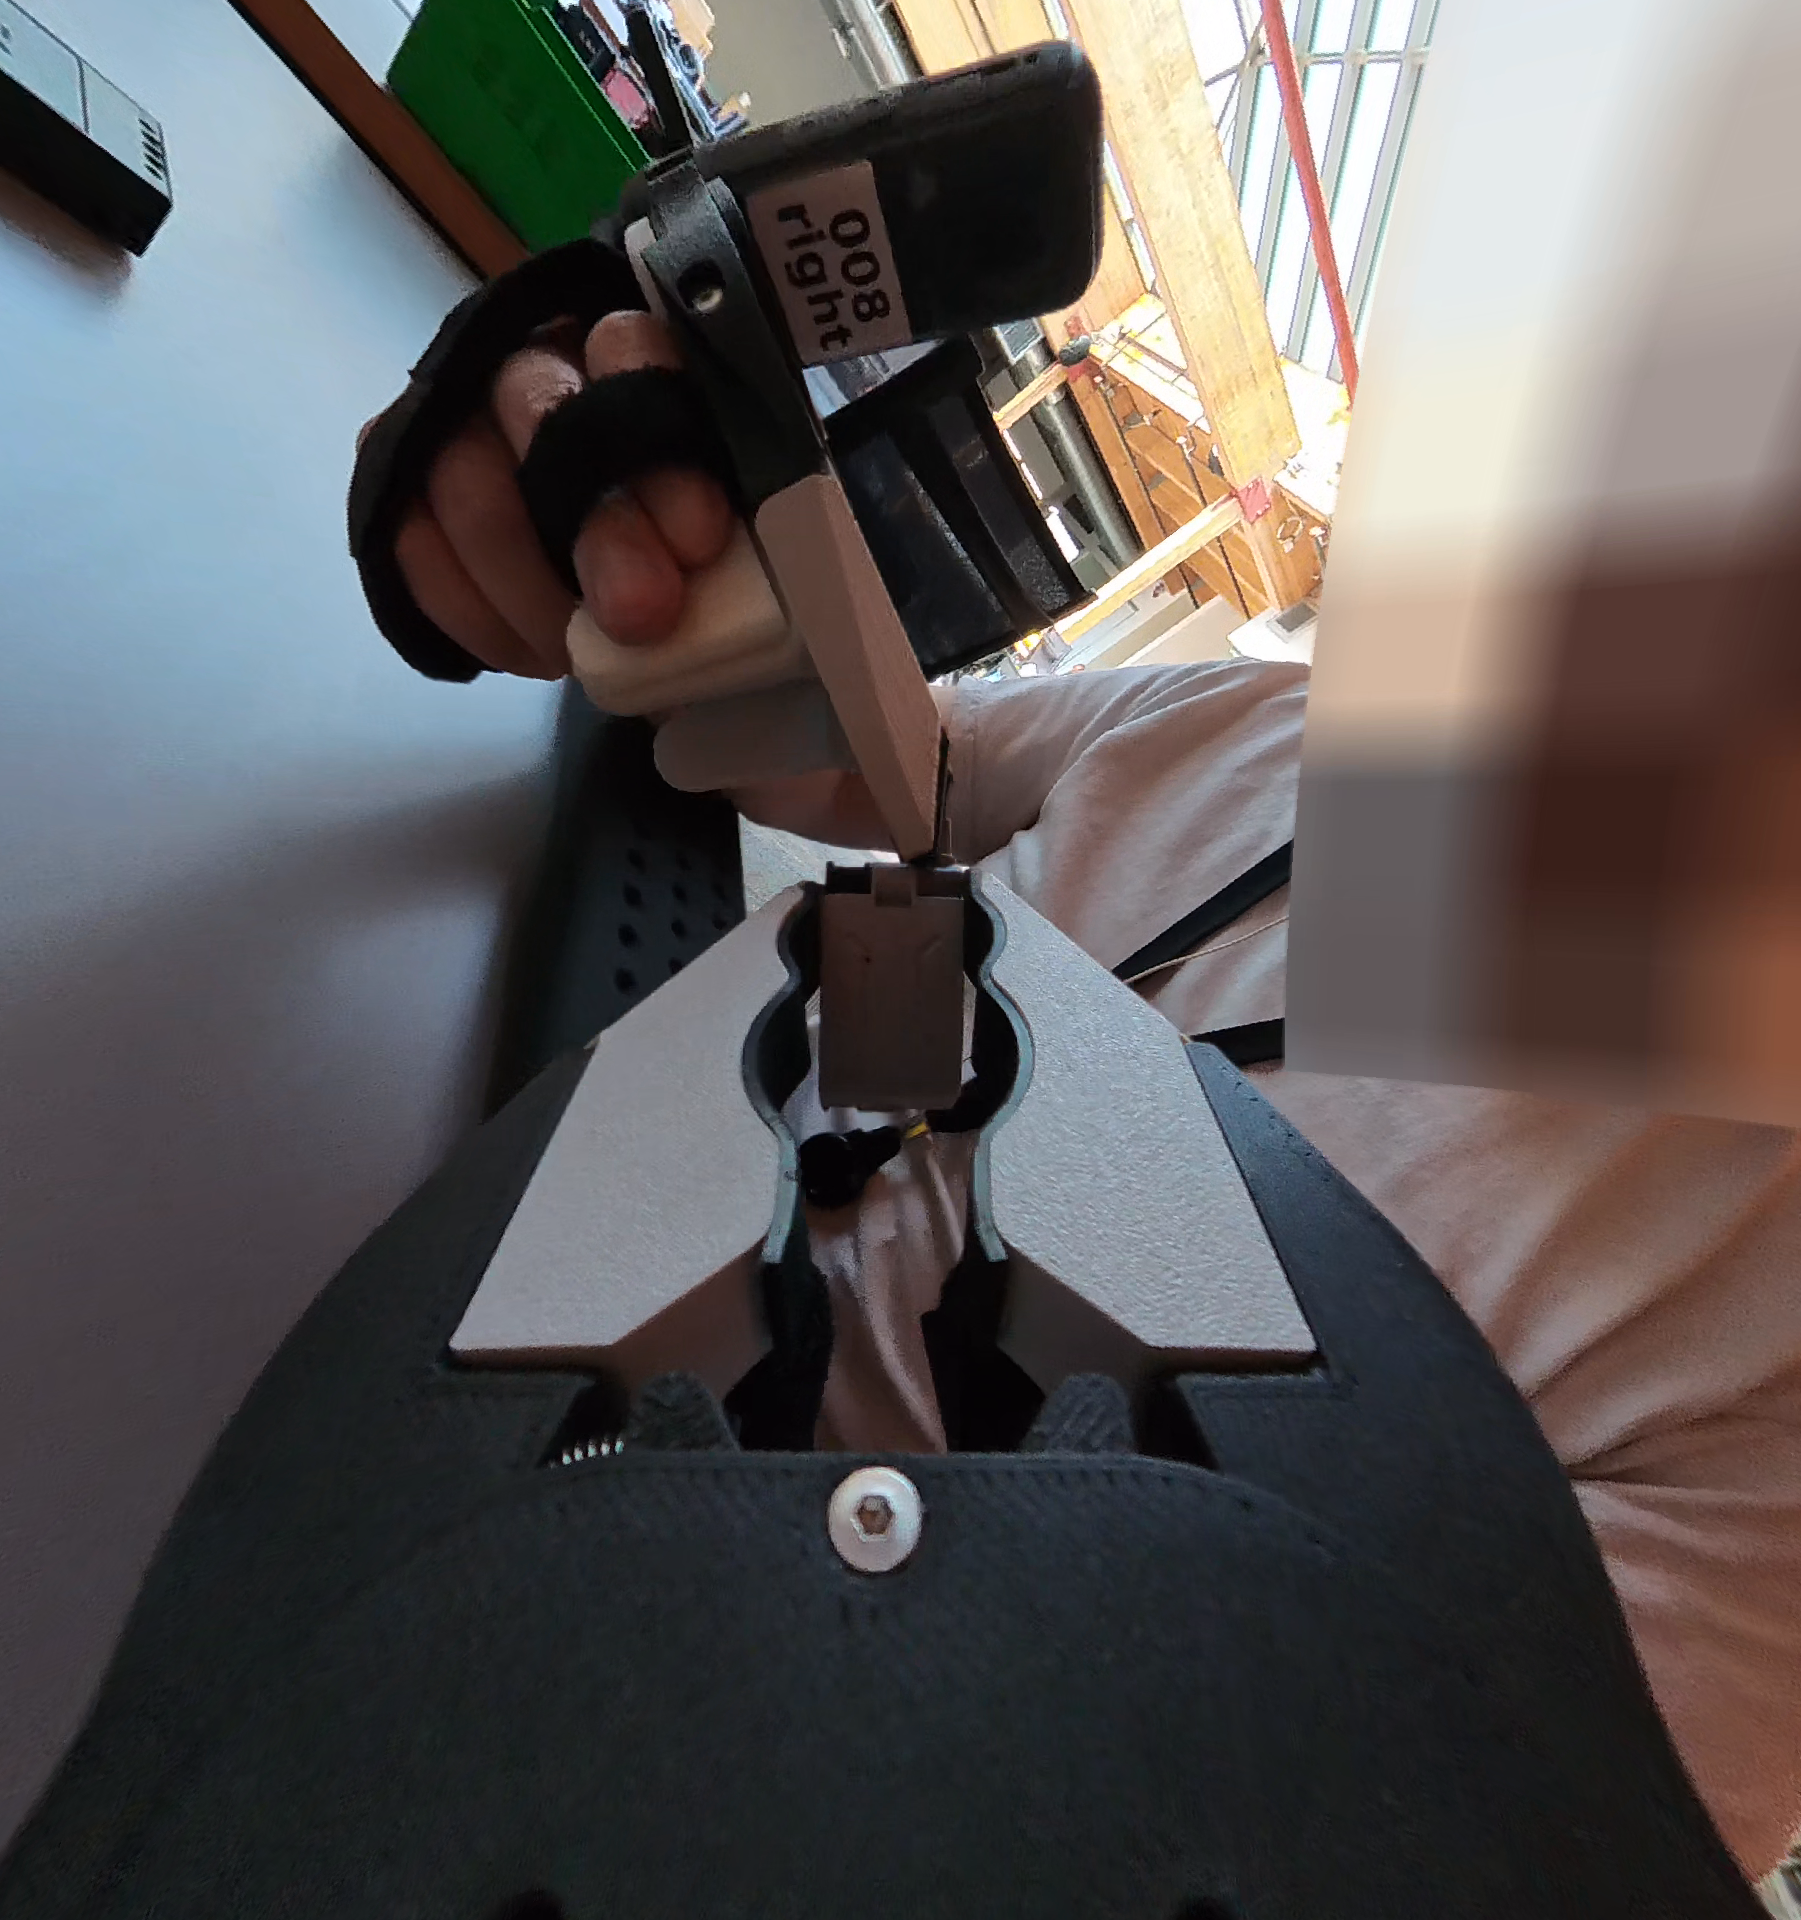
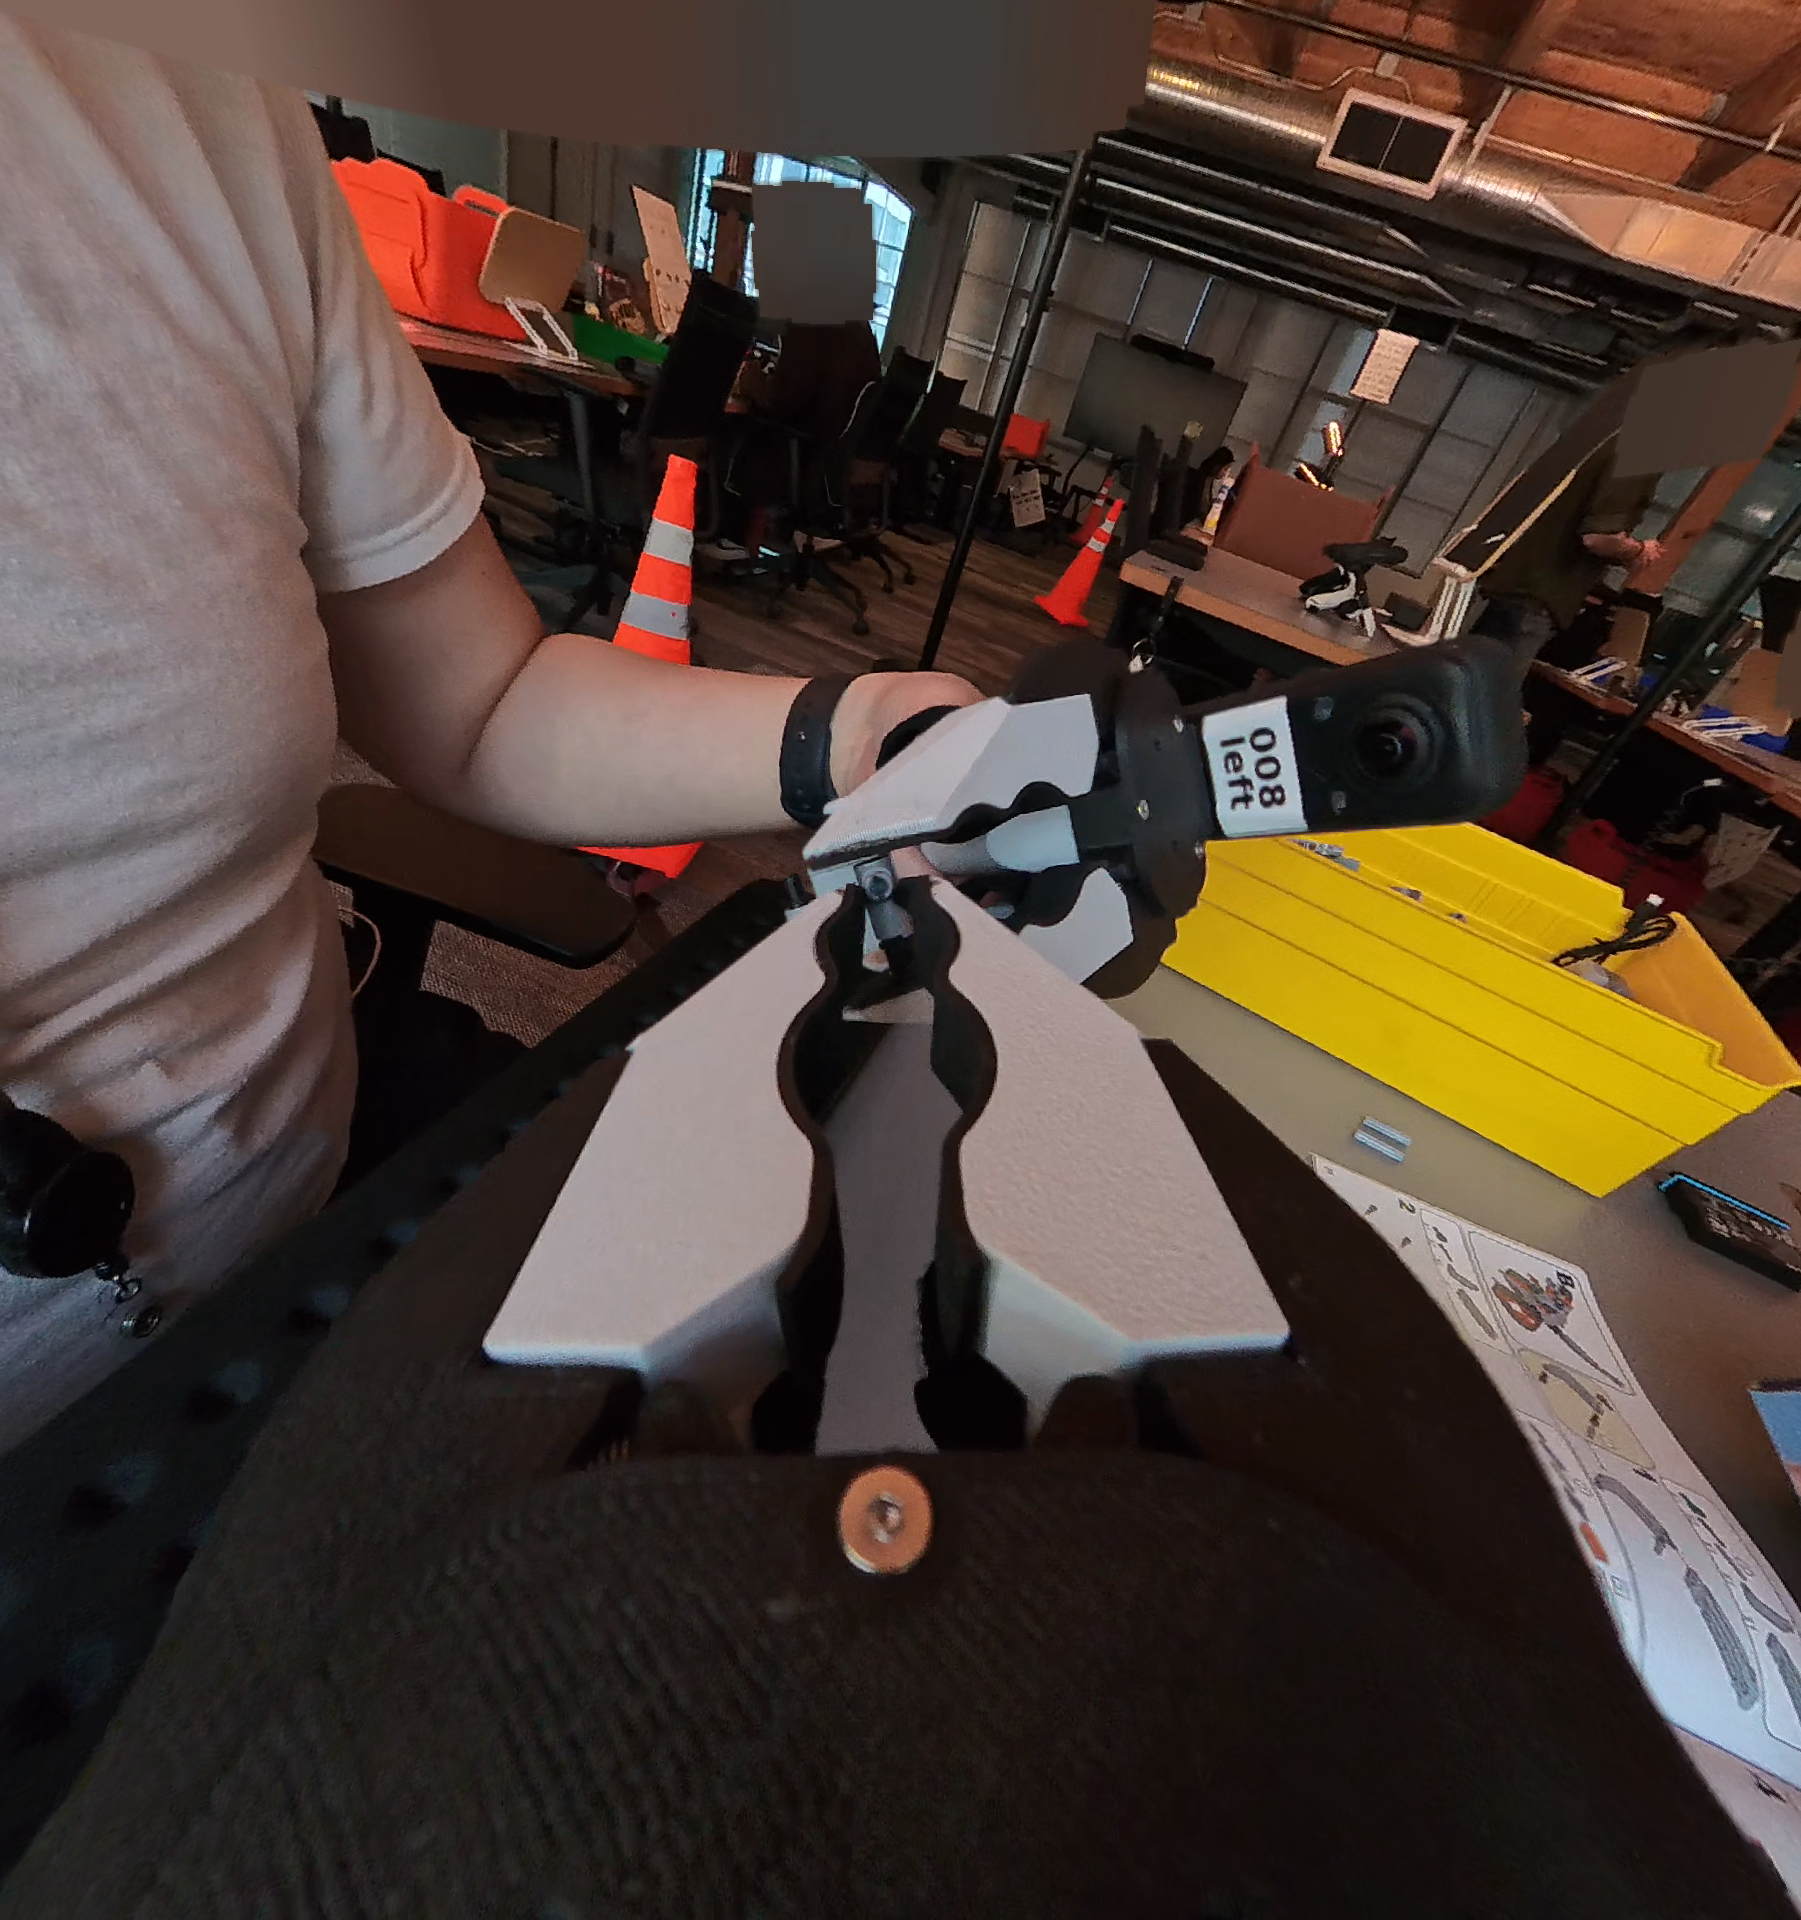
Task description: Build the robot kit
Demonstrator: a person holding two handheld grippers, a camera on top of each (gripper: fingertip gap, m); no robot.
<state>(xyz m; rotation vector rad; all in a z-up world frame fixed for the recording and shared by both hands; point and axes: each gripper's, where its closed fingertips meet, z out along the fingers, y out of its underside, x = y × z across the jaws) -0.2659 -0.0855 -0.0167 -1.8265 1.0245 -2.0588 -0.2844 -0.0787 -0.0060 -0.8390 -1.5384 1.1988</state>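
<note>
In the left wrist view my left gripper [image 1: 891,914] is shut on a flat grey rectangular piece [image 1: 885,1008], held upright between its pads. My right gripper [image 1: 922,847] comes down from above, a hand around its handle, and its tips meet the top edge of that piece. In the right wrist view my right gripper [image 2: 885,920] is nearly shut on a small grey and black pin part [image 2: 878,888]. My left gripper [image 2: 823,857] reaches in from the right and its tips touch that part. Both are held in the air in front of the person's light shirt [image 2: 127,623].
A yellow bin [image 2: 1447,997] stands on the grey table [image 2: 1561,1174] to the right, with a printed instruction sheet [image 2: 1602,1455], a small black box [image 2: 1737,1242] and small grey parts [image 2: 1382,1138] beside it. An orange cone [image 2: 657,582] stands on the floor behind. A black and white device [image 1: 44,135] lies on the table. The grippers are tip to tip, or close to it.
</note>
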